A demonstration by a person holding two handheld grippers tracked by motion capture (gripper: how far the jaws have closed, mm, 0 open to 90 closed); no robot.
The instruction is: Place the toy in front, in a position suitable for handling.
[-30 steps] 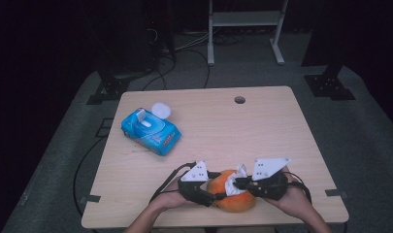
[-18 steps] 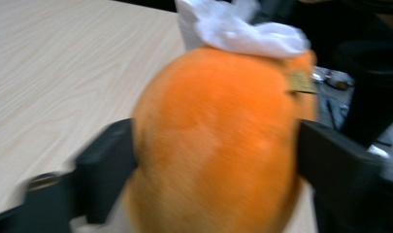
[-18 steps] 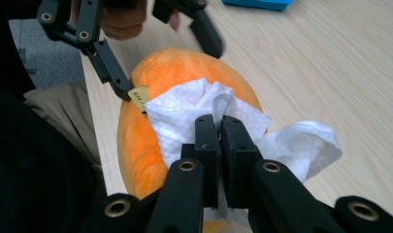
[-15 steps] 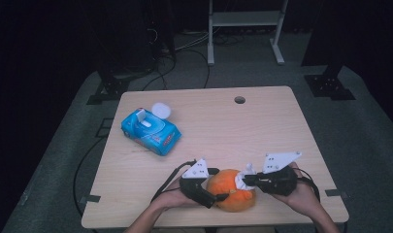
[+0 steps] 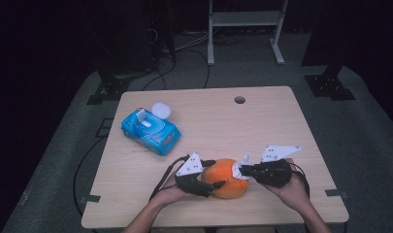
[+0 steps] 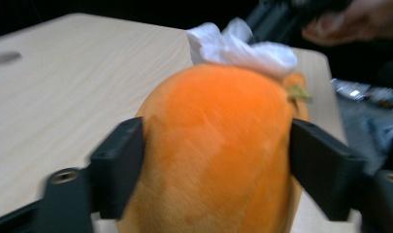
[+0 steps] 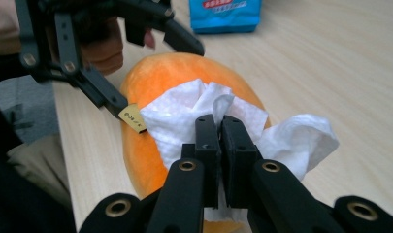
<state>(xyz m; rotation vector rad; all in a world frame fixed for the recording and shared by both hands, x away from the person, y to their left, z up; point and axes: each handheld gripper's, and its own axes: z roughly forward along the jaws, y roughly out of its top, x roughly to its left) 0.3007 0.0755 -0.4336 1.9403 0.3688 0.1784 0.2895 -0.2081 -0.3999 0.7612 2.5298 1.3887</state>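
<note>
- Biggest worry: the orange plush toy (image 5: 226, 178) sits low in the middle of the high view, near the table's (image 5: 262, 126) front edge. If the wiping pushes toward the person, I'd guess it could roll off.
- The left gripper (image 6: 218, 170) has its jaws wide, one on each side of the toy. They've just been opening, and in the left gripper view I can't tell if the pads really press, so the toy might twist or slide once it gets rubbed.
- The right gripper (image 7: 219, 145) is pinched tight on a white wipe (image 7: 194, 119) lying on top of the toy. Thin grip, so it could tear or pull out.
- Small one: the toy's tag (image 7: 132, 118) sits right beside the wipe and could snag.
- The blue wipe pack (image 5: 150, 131), left of center, looks safely out of the way.
</note>
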